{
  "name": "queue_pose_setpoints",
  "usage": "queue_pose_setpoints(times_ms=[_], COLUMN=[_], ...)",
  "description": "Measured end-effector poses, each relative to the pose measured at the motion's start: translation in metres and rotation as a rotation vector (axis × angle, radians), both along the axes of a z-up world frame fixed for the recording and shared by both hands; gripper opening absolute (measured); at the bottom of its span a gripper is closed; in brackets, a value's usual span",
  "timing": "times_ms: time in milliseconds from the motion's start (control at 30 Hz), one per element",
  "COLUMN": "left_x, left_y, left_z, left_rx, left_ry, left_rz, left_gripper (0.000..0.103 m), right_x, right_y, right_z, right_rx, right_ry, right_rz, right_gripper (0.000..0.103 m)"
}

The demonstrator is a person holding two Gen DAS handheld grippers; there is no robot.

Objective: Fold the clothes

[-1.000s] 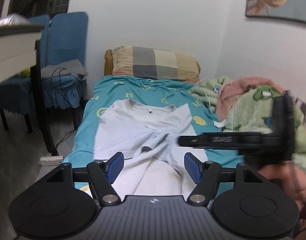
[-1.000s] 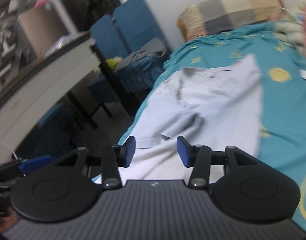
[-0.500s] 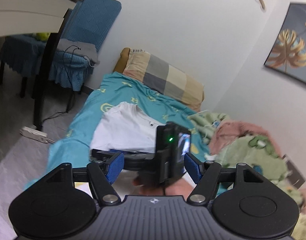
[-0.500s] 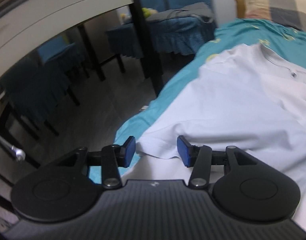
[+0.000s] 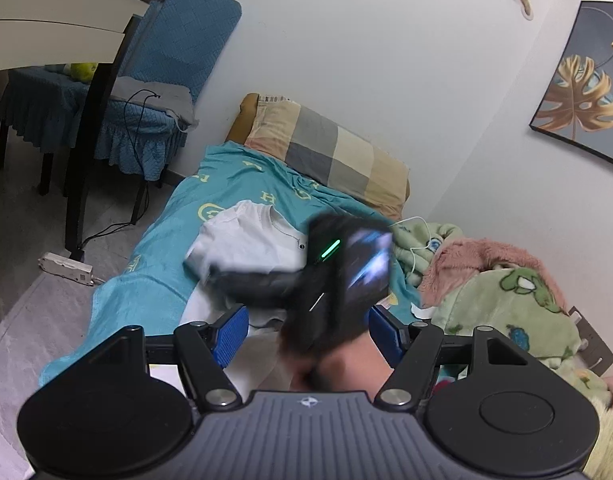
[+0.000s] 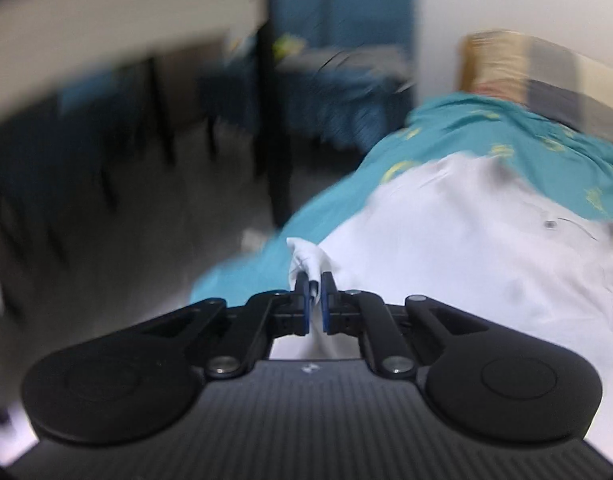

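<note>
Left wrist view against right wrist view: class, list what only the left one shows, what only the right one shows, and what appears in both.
Only the left wrist view: the framed leaf picture, the green blanket, and the left gripper open, empty.

Only the right wrist view: the right gripper shut on a bunched edge of the white shirt, its jaws having just closed.

Both: the shirt, the teal sheet, the checked pillow and the blue chair.

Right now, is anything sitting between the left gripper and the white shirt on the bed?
Yes. The right gripper and the hand holding it cross directly in front of the open left gripper, covering much of the white shirt. The right gripper itself is pinched shut on a shirt edge.
</note>
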State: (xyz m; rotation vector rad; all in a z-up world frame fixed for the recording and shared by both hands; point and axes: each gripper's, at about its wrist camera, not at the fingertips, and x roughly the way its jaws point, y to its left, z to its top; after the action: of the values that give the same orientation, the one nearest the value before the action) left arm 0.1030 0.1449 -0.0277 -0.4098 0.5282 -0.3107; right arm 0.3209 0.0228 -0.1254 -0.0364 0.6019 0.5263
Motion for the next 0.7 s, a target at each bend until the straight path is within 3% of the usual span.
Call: queue_pose_setpoints(times_ms=[200,367,467,567,700], left_x=[0.005,0.014,0.019,0.028,0.040], left_y=[-0.015,-0.033,-0.046,-0.054,-0.060], left_z=[-0.008,-0.022,-0.031,-0.042,-0.052], left_rx=[0.035,0.106,0.177,0.217,0.256], left_ry=[0.016,0.047,0.060,0.085,0.114], left_rz=[-0.016,-0.041,-0.048,-0.047,-0.030], left_gripper=[0.069,0.069,0.069,0.069,0.069], right_x=[0.063,0.107,0.121,0.121,0.105], right_y=[-0.085,-0.151,-0.176,-0.185,-0.188], right_z=[0.030,0.001,-0.028,-0.050,-0.049], right_rx=[0.205,0.294,0.317,0.319,0.331], right_ry=[-0.014,0.072,0.141,0.157,0.159], right_rz=[-0.332,-0.566,-0.622,-0.602,-0.537], right_gripper=[0.007,0.007,0.007,0.010,0.015])
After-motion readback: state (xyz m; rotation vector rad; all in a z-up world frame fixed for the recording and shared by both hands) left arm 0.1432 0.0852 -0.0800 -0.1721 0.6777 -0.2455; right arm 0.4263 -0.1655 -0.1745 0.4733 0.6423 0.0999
